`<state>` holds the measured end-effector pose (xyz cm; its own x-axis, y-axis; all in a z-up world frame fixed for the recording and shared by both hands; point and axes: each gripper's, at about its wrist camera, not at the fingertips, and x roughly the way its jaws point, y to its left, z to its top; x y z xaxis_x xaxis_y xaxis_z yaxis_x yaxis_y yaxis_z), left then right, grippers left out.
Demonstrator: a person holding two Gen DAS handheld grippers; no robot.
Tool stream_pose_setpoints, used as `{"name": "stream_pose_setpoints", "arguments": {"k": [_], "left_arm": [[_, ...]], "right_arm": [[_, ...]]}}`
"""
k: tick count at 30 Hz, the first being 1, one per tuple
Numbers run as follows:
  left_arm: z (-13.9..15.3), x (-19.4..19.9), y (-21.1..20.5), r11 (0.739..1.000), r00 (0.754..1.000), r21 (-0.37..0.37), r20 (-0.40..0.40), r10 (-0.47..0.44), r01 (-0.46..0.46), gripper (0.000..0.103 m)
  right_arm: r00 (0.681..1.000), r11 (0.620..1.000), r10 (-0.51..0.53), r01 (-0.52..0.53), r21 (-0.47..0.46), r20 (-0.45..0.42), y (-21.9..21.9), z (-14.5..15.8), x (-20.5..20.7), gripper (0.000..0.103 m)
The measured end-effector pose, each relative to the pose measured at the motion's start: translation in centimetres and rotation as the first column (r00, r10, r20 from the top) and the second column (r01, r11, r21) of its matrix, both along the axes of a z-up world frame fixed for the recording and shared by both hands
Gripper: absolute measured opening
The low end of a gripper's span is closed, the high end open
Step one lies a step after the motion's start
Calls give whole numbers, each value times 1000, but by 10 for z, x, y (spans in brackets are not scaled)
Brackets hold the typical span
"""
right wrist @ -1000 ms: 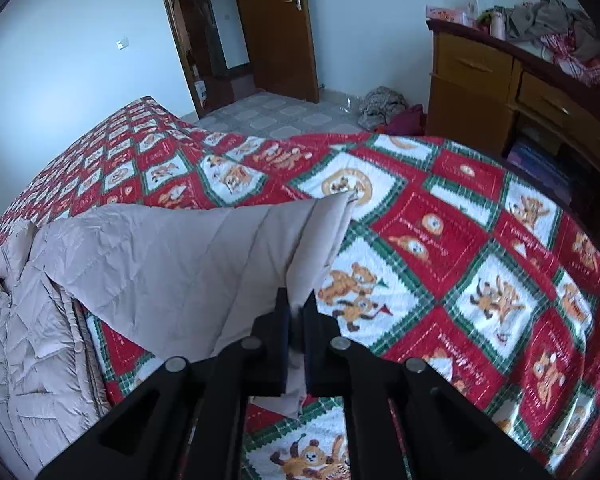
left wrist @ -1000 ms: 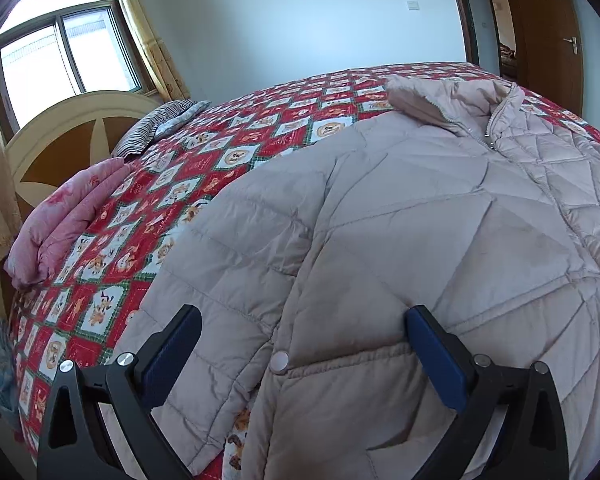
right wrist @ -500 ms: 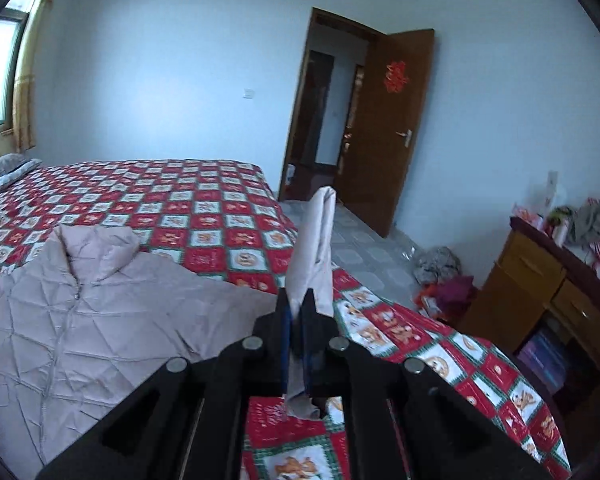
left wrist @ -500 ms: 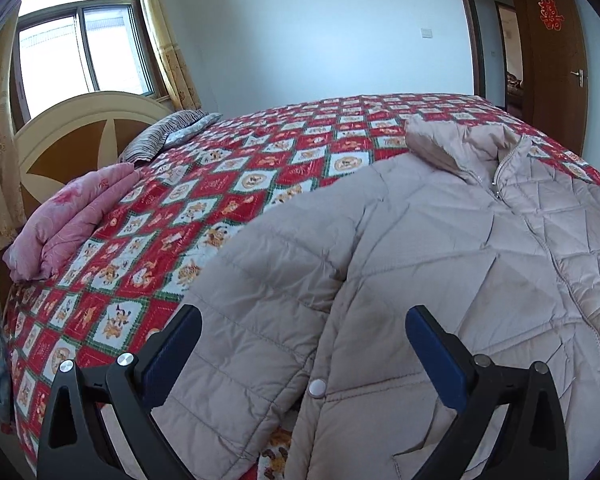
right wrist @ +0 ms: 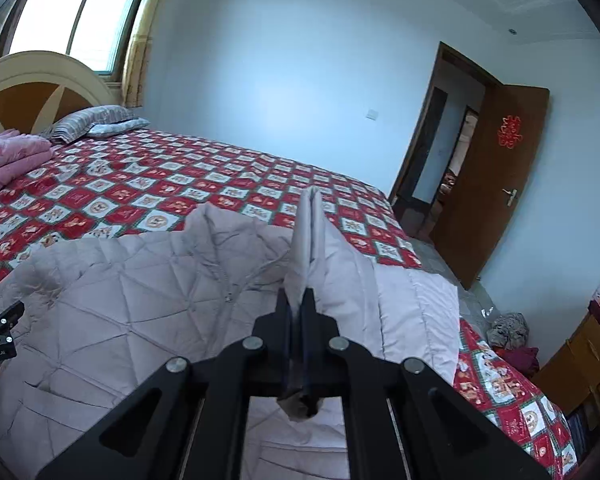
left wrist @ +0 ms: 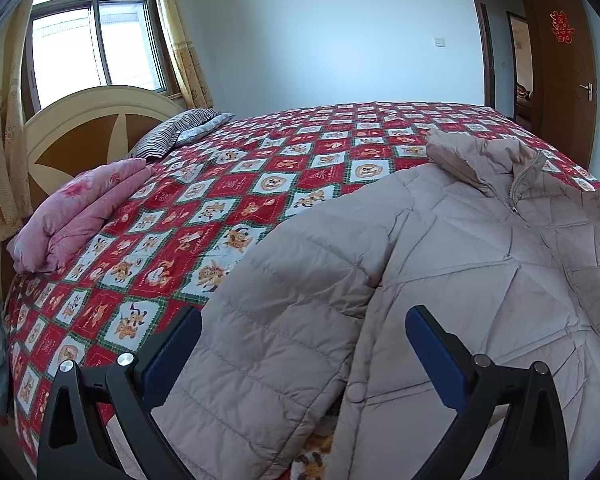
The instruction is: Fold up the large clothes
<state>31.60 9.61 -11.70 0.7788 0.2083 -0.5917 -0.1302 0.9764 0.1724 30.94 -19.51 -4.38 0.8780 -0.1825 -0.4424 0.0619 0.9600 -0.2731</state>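
Note:
A beige quilted jacket [left wrist: 460, 280] lies front up on the red patterned bedspread [left wrist: 260, 184], zip closed, collar [left wrist: 472, 156] toward the far side. Its left sleeve [left wrist: 284, 320] is folded down along the body. My left gripper [left wrist: 304, 316] hovers open just above that sleeve, blue pads [left wrist: 432, 344] wide apart and holding nothing. In the right wrist view, my right gripper [right wrist: 298, 296] is shut on the cuff of the other sleeve [right wrist: 310, 236], which stands up from the jaws. That sleeve is lifted over the jacket body [right wrist: 140, 304].
A folded pink quilt [left wrist: 80, 208] and a striped pillow [left wrist: 180, 132] lie by the round headboard [left wrist: 84, 120]. Right of the bed are an open brown door [right wrist: 496, 200], a heap of clothes on the floor [right wrist: 508, 328] and a wooden dresser [right wrist: 572, 380].
My right gripper has swung with the sleeve from the bedspread at the jacket's right side up and over the jacket body, rolling as it went. The left gripper drew back slightly and stays open.

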Motion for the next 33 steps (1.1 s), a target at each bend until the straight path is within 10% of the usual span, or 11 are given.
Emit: {"name": "stream_pose_setpoints", "arguments": {"k": [14, 17, 22, 33], "left_arm": [[-11, 8, 16, 998, 997, 34, -34, 62, -61, 102], [-6, 6, 11, 997, 998, 51, -31, 55, -54, 102], [18, 7, -11, 997, 1000, 71, 11, 22, -23, 102], [21, 42, -154, 966, 983, 208, 74, -170, 151, 102]], "right_arm": [[957, 979, 190, -167, 118, -219, 85, -93, 52, 9], [929, 950, 278, -227, 214, -246, 84, -97, 47, 62], [925, 917, 334, -276, 287, -178, 57, -65, 9, 68], [975, 935, -176, 208, 288, -135, -119, -45, 28, 51]]}}
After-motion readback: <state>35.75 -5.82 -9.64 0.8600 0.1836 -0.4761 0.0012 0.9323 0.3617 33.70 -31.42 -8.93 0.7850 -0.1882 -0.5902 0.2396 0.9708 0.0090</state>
